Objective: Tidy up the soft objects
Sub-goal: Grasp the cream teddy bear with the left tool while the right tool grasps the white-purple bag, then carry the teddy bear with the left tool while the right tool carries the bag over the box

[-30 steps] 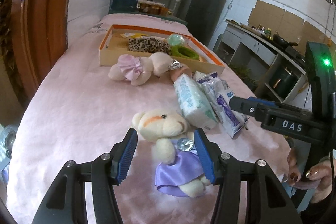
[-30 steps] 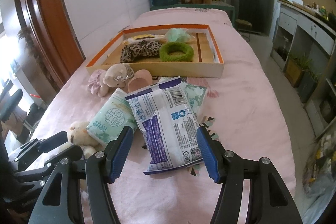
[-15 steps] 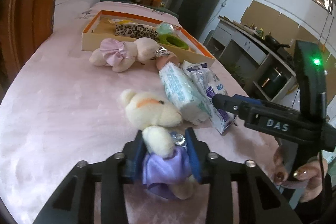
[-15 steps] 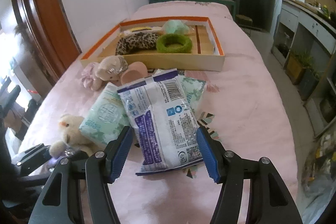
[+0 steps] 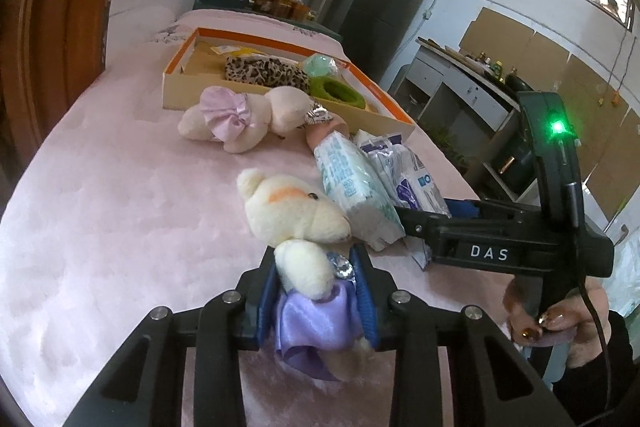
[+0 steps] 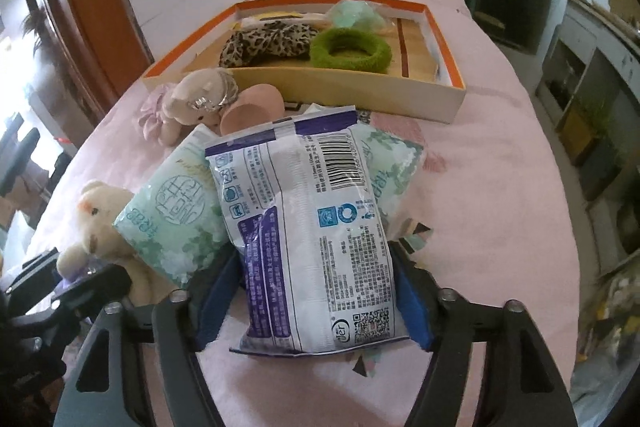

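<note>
Bear (image 5: 296, 215), cream with a violet skirt, lies on the pink worktop (image 5: 120, 227) on the near side of the tray (image 5: 188, 95), well short of it, and its body sits between the blue pads of the left claw (image 5: 316, 301). Those jaws are closing, and the pads already press the skirt and belly from both sides, so this claw is grasping the bear. To finish the grip well, I judge the squeeze should stop once the plush gives a little; the head hangs free ahead of the pads and will droop when lifted, so a straight rise before any travel toward the tray seems wise.

Beside it, the right claw (image 6: 316, 303) is released and wide, its 2 pads straddling the near end of the white-and-purple pack (image 6: 312, 227) without visibly pinching it. That pack rests partly on a green tissue pack (image 6: 176, 219), which touches the bear's head. Lifting the bear could drag that tissue pack. Nearer the tray lies a second bear (image 5: 236, 119), touching its front wall; inside are a leopard cloth (image 6: 264, 43) and a green ring (image 6: 350, 51).
</note>
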Motion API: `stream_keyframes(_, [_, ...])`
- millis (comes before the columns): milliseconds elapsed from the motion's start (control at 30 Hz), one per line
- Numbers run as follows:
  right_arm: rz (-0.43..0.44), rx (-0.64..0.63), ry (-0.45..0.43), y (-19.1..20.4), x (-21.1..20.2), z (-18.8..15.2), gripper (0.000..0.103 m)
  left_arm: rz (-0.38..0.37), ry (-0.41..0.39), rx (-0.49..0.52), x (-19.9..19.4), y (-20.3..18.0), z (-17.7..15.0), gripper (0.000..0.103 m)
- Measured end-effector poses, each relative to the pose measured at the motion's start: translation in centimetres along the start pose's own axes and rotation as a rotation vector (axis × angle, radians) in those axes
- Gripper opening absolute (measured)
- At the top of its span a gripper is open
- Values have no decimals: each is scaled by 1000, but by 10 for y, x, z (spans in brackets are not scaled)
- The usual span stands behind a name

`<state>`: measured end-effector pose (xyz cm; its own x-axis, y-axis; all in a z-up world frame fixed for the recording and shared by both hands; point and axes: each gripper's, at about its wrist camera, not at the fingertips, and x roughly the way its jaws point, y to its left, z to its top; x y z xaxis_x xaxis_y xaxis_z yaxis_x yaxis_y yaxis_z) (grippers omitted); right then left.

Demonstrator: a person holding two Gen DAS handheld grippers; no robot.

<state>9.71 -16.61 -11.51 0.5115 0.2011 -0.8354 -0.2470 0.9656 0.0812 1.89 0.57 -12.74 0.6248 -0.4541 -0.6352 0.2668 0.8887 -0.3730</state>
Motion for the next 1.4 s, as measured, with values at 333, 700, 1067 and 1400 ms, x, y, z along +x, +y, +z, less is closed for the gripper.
stream_keyframes(333, [68, 64, -54, -4, -22, 3, 50, 2, -61, 33, -15, -8, 10, 34])
stream_keyframes(700, [68, 34, -111, 4, -46, 14, 50, 16, -105, 70, -26, -16, 29, 34])
stream_keyframes(1067, [78, 19, -148, 7, -55, 31, 50, 40, -136, 94, -28, -17, 57, 34])
stream_keyframes(1400, [97, 10, -170, 11, -53, 51, 50, 65, -161, 111, -21, -23, 81, 34])
